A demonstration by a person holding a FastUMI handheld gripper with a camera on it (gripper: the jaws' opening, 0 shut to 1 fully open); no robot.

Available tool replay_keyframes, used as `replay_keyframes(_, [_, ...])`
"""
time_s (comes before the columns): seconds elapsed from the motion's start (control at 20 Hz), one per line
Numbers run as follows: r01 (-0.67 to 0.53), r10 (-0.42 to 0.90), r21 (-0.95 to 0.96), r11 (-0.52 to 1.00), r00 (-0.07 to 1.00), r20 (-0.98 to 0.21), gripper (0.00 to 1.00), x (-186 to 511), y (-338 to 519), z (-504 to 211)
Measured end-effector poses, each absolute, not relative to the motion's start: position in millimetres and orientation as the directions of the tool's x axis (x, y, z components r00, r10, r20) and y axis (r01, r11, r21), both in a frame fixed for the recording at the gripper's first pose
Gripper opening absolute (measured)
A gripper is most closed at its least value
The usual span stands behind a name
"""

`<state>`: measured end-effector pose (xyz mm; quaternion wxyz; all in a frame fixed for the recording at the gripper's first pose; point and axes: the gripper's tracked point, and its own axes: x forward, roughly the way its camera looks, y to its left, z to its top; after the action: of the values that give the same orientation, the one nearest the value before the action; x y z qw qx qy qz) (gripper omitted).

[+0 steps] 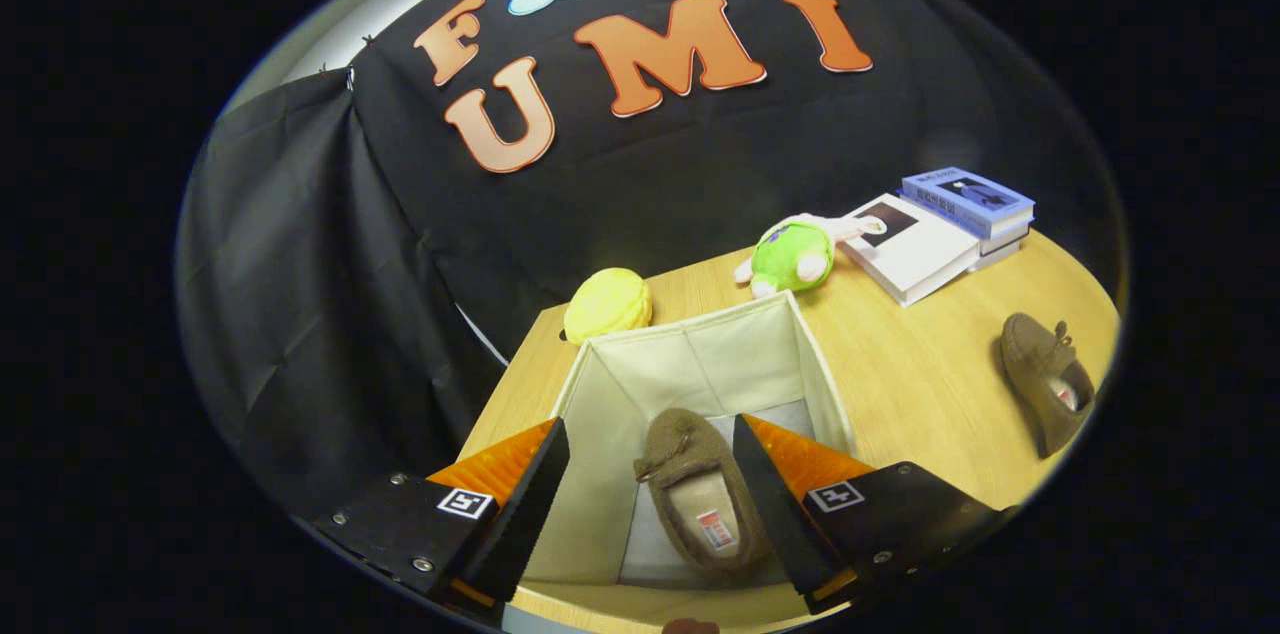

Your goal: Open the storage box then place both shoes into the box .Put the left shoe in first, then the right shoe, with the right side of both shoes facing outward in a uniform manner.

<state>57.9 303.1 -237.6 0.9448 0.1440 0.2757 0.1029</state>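
Gripper view: brown fuzzy shoe (690,494) inside cream storage box (690,354), between spread-apart hand-held gripper (650,474) fingers.

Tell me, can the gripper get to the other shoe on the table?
Probably yes. The gripper is open over the box, and the second shoe lies alone on bare table beside it.

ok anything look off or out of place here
Nothing looks damaged or spilled. One brown shoe lies in the open storage box, between the fingers of the open gripper. The other shoe lies on its side on the table, well away from the box.
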Motion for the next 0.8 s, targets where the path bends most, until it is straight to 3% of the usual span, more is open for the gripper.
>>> replay_keyframes(0.35, [-0.136,0.241,0.262,0.955,0.873,-0.425,0.98,53.9,228.8,-210.7])
replay_keyframes(0.8, [-0.035,0.104,0.163,0.986,0.894,-0.436,0.98,50.7,82.7,-224.5])
